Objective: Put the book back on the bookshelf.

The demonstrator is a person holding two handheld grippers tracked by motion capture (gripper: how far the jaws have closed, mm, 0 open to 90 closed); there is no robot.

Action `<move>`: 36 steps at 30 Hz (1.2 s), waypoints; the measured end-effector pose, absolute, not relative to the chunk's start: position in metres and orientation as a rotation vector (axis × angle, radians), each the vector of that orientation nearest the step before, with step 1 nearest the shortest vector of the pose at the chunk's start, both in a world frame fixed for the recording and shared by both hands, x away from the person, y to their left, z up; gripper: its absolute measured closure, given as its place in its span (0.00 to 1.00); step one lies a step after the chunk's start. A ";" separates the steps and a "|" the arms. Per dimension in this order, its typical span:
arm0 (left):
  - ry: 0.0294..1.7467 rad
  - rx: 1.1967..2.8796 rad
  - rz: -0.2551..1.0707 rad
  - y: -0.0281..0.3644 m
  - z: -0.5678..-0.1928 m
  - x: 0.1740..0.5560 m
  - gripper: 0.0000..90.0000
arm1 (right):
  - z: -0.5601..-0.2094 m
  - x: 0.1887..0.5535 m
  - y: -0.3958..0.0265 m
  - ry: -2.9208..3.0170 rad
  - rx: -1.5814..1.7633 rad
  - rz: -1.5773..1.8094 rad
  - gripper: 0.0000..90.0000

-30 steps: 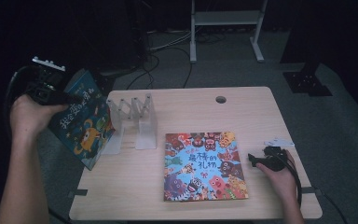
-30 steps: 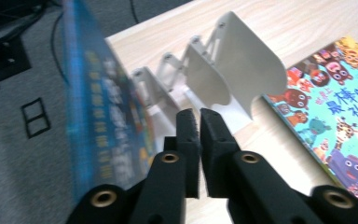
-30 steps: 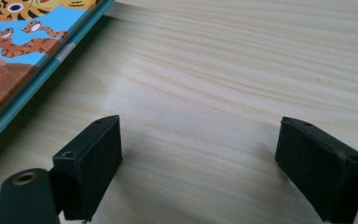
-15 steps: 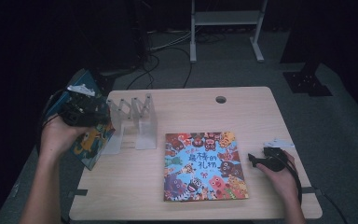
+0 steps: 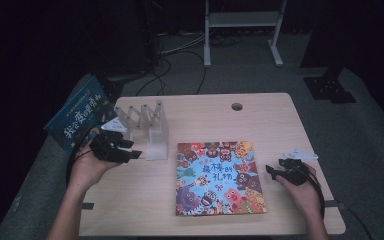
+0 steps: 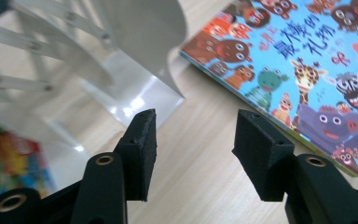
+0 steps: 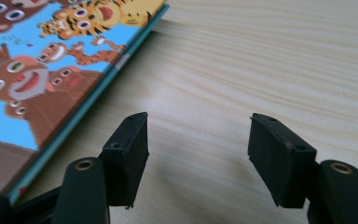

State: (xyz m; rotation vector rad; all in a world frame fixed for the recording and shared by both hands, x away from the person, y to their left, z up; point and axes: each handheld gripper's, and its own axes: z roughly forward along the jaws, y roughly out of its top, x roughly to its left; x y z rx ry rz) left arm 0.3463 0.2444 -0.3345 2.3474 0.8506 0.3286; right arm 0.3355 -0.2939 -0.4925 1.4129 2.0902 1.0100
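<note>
On the desk point(image 5: 260, 120) | your left hand-held gripper point(image 5: 132, 150) sits low beside the clear book rack point(image 5: 147, 127), jaws just opening, nothing between them | blue book point(image 5: 77, 117) leans at the rack's left end | your right hand-held gripper point(image 5: 272, 171) just right of the flat animal picture book point(image 5: 219, 177), jaws apart, just closing, empty

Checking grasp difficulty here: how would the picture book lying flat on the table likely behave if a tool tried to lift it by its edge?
The picture book lies flat on the table with a thin edge, so getting under it looks hard. Its cover looks stiff and probably would not droop much. The cover looks glossy, so the right tool might push it sideways rather than lift it.
</note>
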 end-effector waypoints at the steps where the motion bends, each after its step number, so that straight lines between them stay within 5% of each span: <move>1: 0.840 2.355 0.319 0.242 -0.340 0.345 0.49 | -0.491 0.335 -0.293 2.089 1.409 1.015 0.41; 14: 0.732 2.407 0.267 0.200 -0.402 0.339 0.31 | -0.470 0.336 -0.272 2.138 1.336 1.070 0.37; 36: 0.629 2.429 0.173 0.166 -0.452 0.343 0.26 | -0.469 0.349 -0.235 2.235 1.265 1.064 0.35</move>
